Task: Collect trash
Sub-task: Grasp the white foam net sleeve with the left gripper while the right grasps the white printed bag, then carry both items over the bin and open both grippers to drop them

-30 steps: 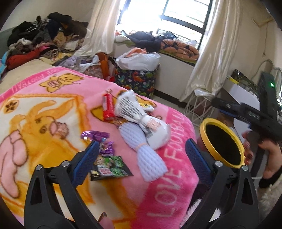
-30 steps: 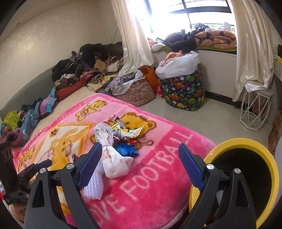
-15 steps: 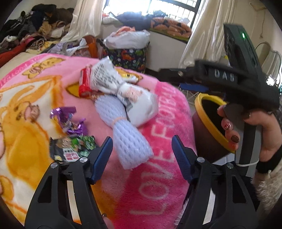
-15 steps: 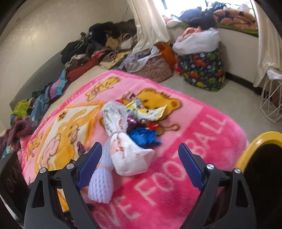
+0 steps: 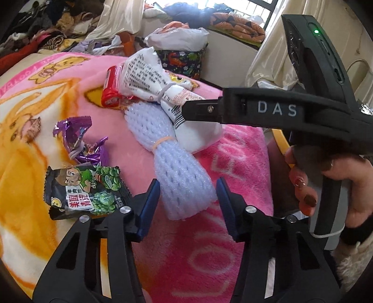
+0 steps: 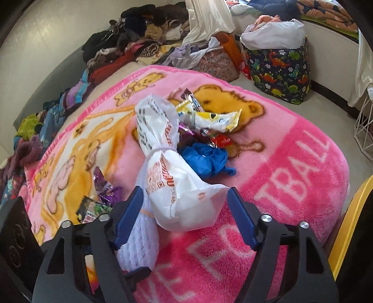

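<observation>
Here | left tongs [image 5: 187, 205] open astride foam net [image 5: 179, 167] | right tongs [image 6: 184, 215] open around white bag [image 6: 186, 200] | blue glove [image 6: 205, 160] right-view only

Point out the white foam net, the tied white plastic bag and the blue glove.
white foam net [image 5: 179, 172], left wrist view, its wide lower half.
tied white plastic bag [image 6: 184, 198], right wrist view, its bulging lower part.
blue glove [image 6: 205, 160], right wrist view, its crumpled middle.

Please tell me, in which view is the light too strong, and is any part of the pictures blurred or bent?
Left wrist view: the window is blown out white; the white plastic bag stays sharp. Right wrist view: slight motion blur on the white plastic bag and pink blanket. Both views bend straight lines at the edges, with dark corners.
</observation>
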{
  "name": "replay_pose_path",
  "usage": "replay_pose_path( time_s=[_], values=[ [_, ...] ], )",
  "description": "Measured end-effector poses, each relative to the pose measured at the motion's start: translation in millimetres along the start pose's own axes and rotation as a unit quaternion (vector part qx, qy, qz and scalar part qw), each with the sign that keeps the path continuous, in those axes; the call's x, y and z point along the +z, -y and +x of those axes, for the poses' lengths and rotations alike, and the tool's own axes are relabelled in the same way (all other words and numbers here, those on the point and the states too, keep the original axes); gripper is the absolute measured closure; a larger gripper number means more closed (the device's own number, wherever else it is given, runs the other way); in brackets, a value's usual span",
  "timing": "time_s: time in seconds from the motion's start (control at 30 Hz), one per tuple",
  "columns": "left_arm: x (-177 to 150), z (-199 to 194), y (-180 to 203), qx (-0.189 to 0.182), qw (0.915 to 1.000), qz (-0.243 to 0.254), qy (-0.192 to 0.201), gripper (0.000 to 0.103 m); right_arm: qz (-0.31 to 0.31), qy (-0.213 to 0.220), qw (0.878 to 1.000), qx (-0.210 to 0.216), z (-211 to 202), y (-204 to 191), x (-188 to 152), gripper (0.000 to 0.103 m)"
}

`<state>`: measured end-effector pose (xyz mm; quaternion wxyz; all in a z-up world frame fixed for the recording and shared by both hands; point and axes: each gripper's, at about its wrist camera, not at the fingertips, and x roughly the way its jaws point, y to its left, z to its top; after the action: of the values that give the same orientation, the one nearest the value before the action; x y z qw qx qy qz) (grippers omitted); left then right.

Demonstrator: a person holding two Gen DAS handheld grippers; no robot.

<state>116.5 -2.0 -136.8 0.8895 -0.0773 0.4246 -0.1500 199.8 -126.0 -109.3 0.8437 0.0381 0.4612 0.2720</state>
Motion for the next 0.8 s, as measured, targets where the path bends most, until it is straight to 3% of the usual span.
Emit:
replay_pose_path(
  time_s=[0.13,0.3,0.53,0.8],
  values=[
    [-3.6,4.8,-1.3,0.005,0.9999,0.0,-0.012,0.068,-0.003,0.001,1.0,0.01,0.1,-1.3,-3.8,0.054],
    [-6.9,4.0,2.0,0.007,0.9997,0.016,-0.014,0.081,-0.015,0.008,1.0,0.017,-8.5,-2.3,-9.8,0.068],
    [-9.6,-15.7,3.8,-0.009,0.9998,0.01,0.012,0.085,-0.002,0.062,0.998,0.023,-60.7,1.8,-20.5,0.071],
    [1.3,-51.4,22.3,-0.014,0.997,0.037,0.066,0.086,0.025,0.124,0.992,0.013,-115.2,14.8,-36.8,0.071]
  ],
)
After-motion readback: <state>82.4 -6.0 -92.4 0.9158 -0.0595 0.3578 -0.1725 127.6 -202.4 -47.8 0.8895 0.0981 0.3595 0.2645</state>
